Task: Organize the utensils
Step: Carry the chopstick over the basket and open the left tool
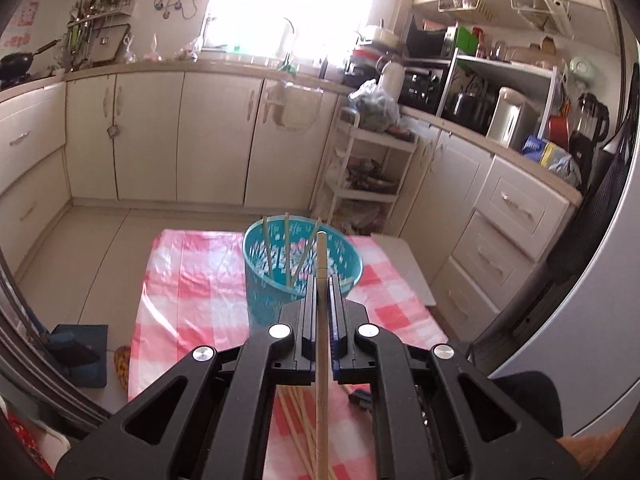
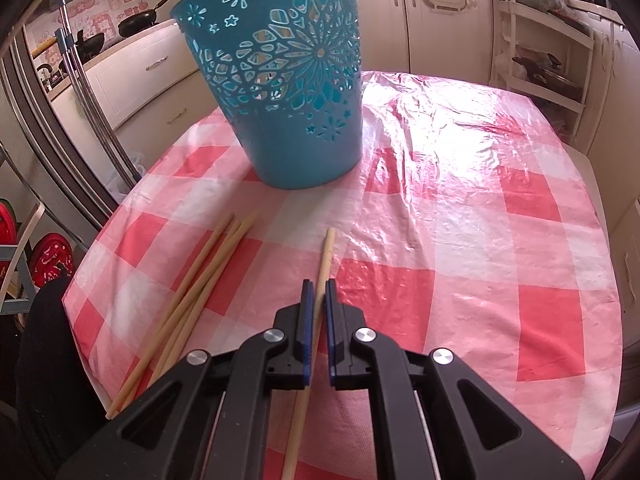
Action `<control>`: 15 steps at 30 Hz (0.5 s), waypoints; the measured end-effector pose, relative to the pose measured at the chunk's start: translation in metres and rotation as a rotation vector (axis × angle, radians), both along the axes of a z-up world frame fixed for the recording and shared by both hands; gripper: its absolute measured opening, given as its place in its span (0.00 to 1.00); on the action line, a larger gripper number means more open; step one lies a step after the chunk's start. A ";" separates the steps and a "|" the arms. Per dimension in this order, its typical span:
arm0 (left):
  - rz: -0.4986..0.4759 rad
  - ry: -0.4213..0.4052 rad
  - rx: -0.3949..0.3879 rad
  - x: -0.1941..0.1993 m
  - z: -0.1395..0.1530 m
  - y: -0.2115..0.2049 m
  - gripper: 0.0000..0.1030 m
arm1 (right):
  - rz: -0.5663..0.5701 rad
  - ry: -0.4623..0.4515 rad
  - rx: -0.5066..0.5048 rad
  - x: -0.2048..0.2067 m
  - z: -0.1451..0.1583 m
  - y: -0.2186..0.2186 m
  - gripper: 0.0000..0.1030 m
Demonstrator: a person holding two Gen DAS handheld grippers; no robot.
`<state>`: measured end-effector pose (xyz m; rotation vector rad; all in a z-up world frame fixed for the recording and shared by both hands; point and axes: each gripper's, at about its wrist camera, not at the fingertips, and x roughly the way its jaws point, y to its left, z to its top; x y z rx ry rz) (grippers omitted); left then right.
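Both claws clamp a chopstick each: left claw, right claw, near basket

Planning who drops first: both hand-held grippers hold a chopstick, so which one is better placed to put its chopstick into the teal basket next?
Left. The left hand-held gripper holds its chopstick raised, aimed over the teal basket rim. The right hand-held gripper grips its chopstick low by the tablecloth.
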<state>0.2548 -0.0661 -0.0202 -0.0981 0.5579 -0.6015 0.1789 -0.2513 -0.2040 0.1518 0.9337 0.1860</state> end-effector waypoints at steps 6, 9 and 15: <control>0.059 -0.099 -0.068 0.040 0.039 -0.017 0.05 | -0.005 -0.001 0.022 0.000 0.000 -0.003 0.06; 0.097 -0.136 -0.107 0.063 0.051 -0.027 0.05 | -0.006 -0.003 0.034 0.000 -0.001 -0.004 0.06; 0.194 -0.216 -0.145 0.103 0.057 -0.052 0.05 | -0.002 -0.004 0.053 0.002 -0.002 -0.006 0.06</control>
